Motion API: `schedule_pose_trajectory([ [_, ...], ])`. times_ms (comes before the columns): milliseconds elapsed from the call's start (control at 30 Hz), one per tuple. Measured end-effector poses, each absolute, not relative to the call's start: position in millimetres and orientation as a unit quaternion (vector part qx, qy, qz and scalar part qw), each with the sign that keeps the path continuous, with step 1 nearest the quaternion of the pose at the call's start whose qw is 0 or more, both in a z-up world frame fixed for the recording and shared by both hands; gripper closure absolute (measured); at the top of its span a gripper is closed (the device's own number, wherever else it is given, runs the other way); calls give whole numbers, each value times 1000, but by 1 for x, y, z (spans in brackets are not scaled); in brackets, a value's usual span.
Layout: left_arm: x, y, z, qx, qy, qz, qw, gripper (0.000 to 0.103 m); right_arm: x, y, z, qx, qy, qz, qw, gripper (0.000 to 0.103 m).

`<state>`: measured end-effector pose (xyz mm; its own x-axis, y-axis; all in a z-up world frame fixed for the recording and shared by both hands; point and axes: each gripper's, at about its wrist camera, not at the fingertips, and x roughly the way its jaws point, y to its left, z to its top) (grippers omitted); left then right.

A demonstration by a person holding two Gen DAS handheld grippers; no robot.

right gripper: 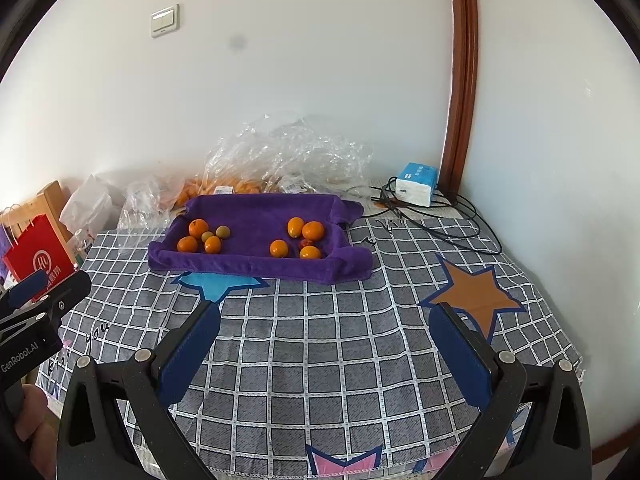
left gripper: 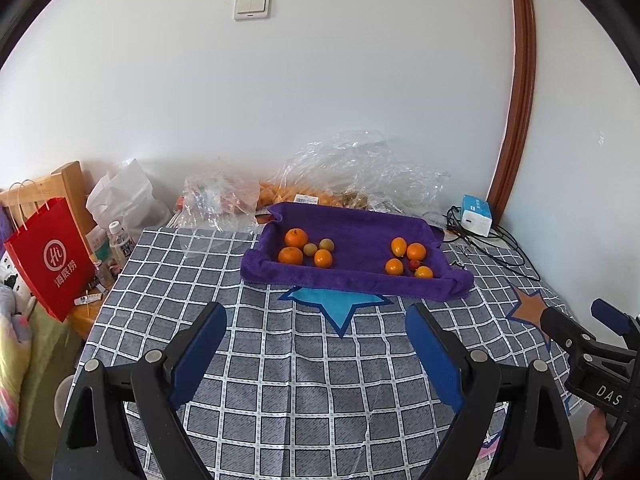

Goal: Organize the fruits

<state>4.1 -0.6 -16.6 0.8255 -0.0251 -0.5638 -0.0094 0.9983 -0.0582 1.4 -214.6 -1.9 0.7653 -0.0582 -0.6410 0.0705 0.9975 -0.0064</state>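
A table covered with a grey cloth checked in white lines and printed with coloured stars (left gripper: 304,360) fills the near part of both views. On its far half lies a purple towel draped over a shallow rectangular tray (left gripper: 360,240), its folded rim raised around the fruit.

Inside the tray the fruit sits in two groups, well apart. The left group (left gripper: 306,250) has three orange mandarins and two small greenish-brown round fruits (left gripper: 318,246) between them, all close together. The right group (left gripper: 410,258) has four orange citrus fruits and one small red fruit (left gripper: 414,265) tucked among them.

The left gripper (left gripper: 316,324), black with blue pads, hangs over the bare cloth on the near side of the tray, its jaws spread wide with nothing between them. The right gripper (right gripper: 326,324) is posed the same way, also wide and empty, near a brown star (right gripper: 474,296) printed on the cloth.

Behind the tray, against the white wall, lie crumpled clear plastic bags (left gripper: 360,172), some with orange fruit inside. A white and blue box (left gripper: 476,214) with black cables sits at the far right corner. A red paper shopping bag (left gripper: 48,256) stands off the table's left edge.
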Motion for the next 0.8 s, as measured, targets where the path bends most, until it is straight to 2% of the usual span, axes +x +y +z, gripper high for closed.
schedule_pose_trajectory([
  [800, 1, 0, -12, -30, 291, -6, 956, 11, 1, -216, 2, 13, 336, -34, 941, 1],
])
